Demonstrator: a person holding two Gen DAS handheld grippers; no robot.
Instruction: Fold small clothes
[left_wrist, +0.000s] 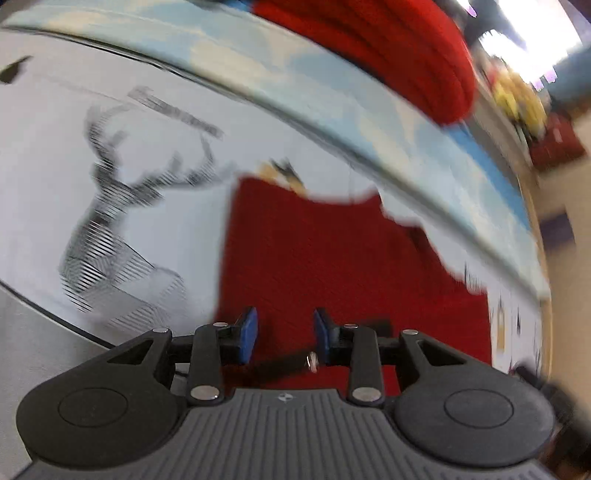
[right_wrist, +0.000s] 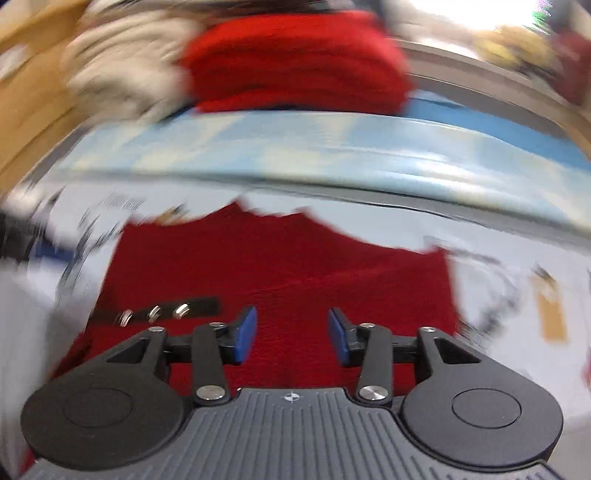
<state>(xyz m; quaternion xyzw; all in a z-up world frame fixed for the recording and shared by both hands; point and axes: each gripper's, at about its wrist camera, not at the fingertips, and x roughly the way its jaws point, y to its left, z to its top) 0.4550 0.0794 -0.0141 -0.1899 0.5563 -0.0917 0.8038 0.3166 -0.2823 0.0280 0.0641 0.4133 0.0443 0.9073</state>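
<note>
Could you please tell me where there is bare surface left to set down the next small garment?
Bare white cloth lies left of the flat red garment, around the deer print. Behind the light blue strip, the red folded stack crowds it.

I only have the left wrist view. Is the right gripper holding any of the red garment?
Observer: No. The right gripper is open over the red garment, with nothing between its pads.
Operator: Anything beside the red stack at the back?
Observer: Yes, a blurred cream pile lies just left of the red stack.
</note>
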